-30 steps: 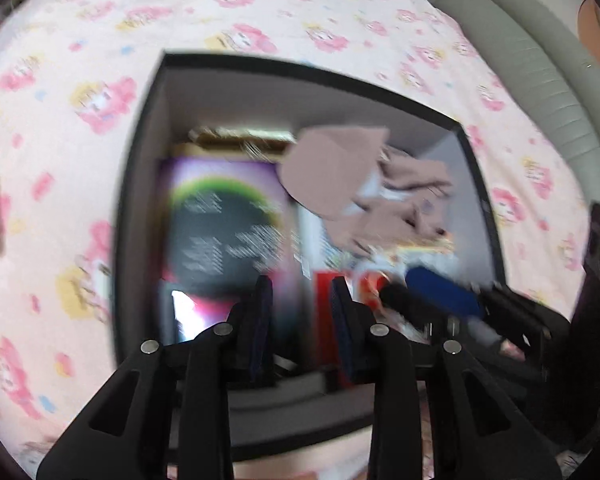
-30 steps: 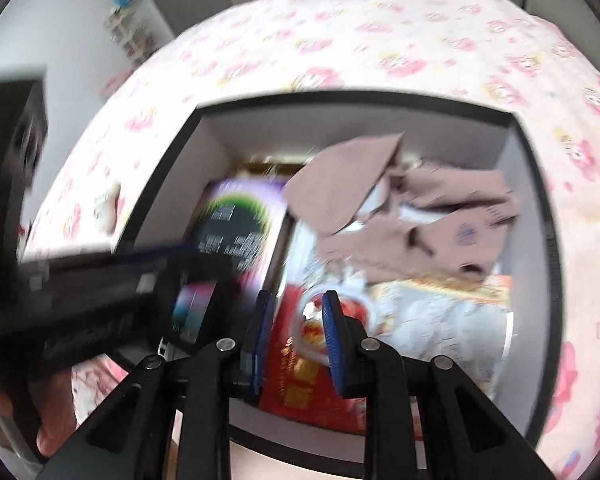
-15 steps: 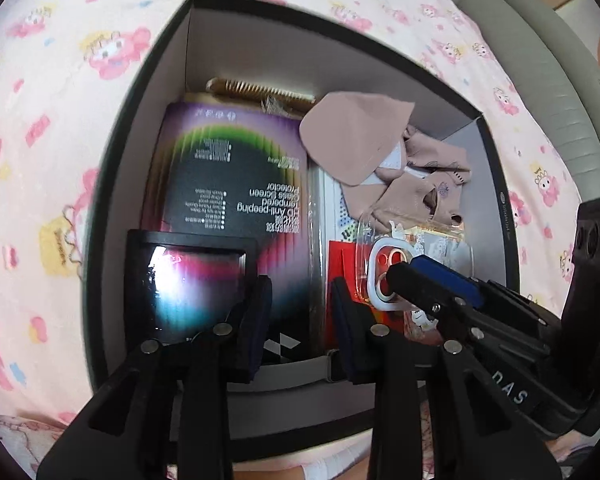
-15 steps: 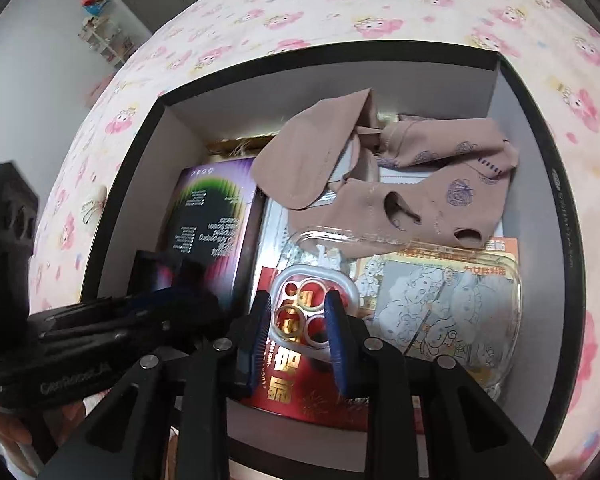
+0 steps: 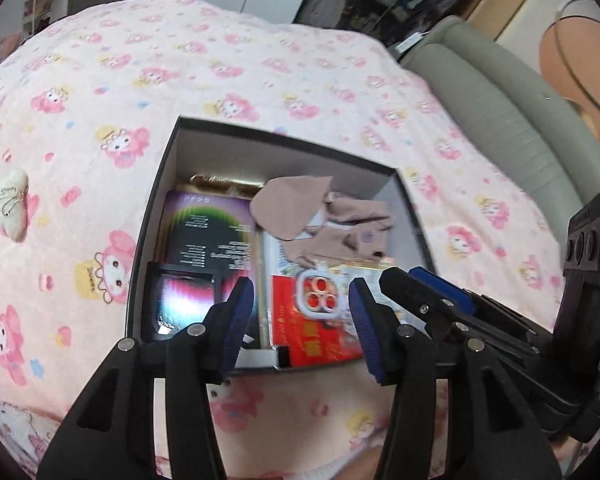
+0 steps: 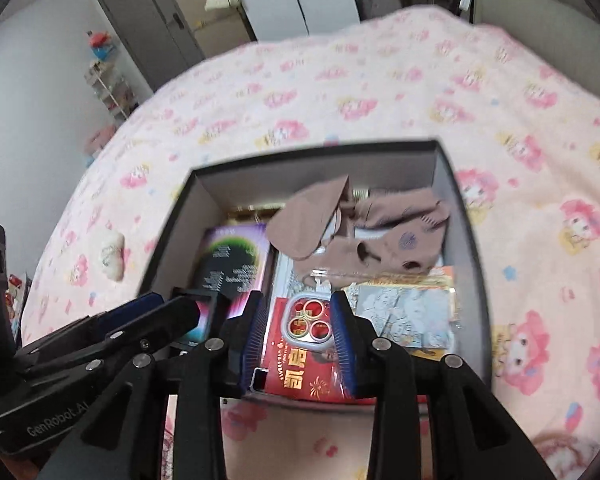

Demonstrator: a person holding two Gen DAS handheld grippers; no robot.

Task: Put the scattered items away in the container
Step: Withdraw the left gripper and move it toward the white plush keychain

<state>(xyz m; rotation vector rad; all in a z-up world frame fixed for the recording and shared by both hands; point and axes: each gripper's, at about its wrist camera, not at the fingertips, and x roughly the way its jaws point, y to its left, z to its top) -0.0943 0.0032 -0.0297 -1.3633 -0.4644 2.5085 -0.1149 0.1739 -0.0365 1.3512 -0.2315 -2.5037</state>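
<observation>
A black open box (image 5: 280, 160) (image 6: 320, 168) sits on a pink cartoon-print bedspread (image 5: 260, 60). In it lie brown socks (image 5: 300, 208) (image 6: 312, 220), a purple packet (image 5: 208, 232) (image 6: 232, 256), a small glossy black item (image 5: 180, 300), a clear phone case (image 5: 320, 292) (image 6: 310, 322) and a red packet (image 5: 312, 340) (image 6: 300, 372). My left gripper (image 5: 300, 312) (image 6: 172, 308) hovers above the box's near edge, its jaws opening with nothing between them. Beside it my right gripper (image 6: 299, 332) (image 5: 408, 278) also hangs over the near edge, jaws opening and empty. A white plush toy (image 5: 12, 204) (image 6: 112, 256) lies on the bedspread left of the box.
A grey padded edge (image 5: 500, 120) runs along the bed's right side, with a person (image 5: 572, 60) beyond it. A printed card in a clear sleeve (image 6: 408, 312) fills the box's right half. A grey door (image 6: 160, 20) and shelves stand past the bed.
Both grippers have lifted up and back out of the box, and their jaws have widened. The box now looks smaller, and more bedspread and the plush toy show.
</observation>
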